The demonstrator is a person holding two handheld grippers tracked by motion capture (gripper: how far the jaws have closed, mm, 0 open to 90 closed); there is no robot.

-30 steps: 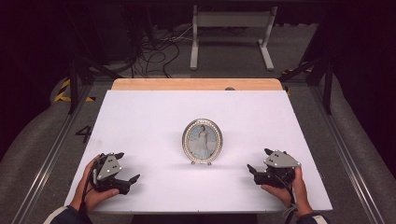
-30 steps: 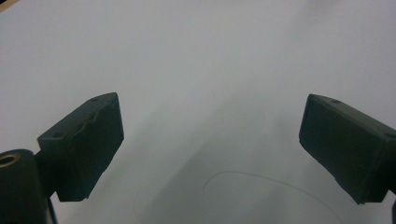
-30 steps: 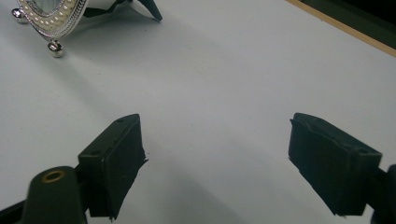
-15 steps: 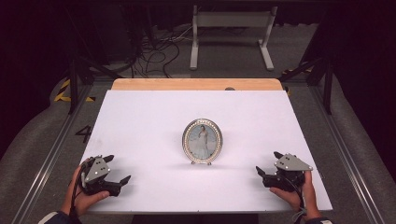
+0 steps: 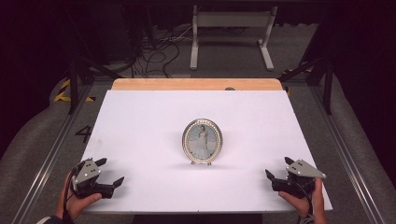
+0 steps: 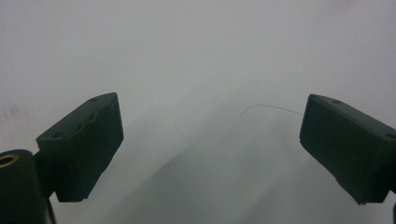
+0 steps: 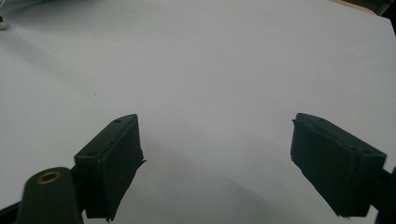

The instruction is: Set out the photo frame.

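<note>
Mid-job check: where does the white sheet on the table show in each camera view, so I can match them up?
High view: the white sheet covers the table's middle, with the oval picture frame standing at its centre.
Left gripper view: it lies behind the open jaws.
Right gripper view: it runs from the open jaws to the far edge.
Shared landmark: the wooden strip past the sheet's far edge, at the right gripper view's top right corner.

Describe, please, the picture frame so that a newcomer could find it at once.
Start from the white table top that spans the high view. Near its middle stands a small oval picture frame, upright on little feet. Its beaded silver rim and portrait of a standing figure set it apart from the bare white around it.
</note>
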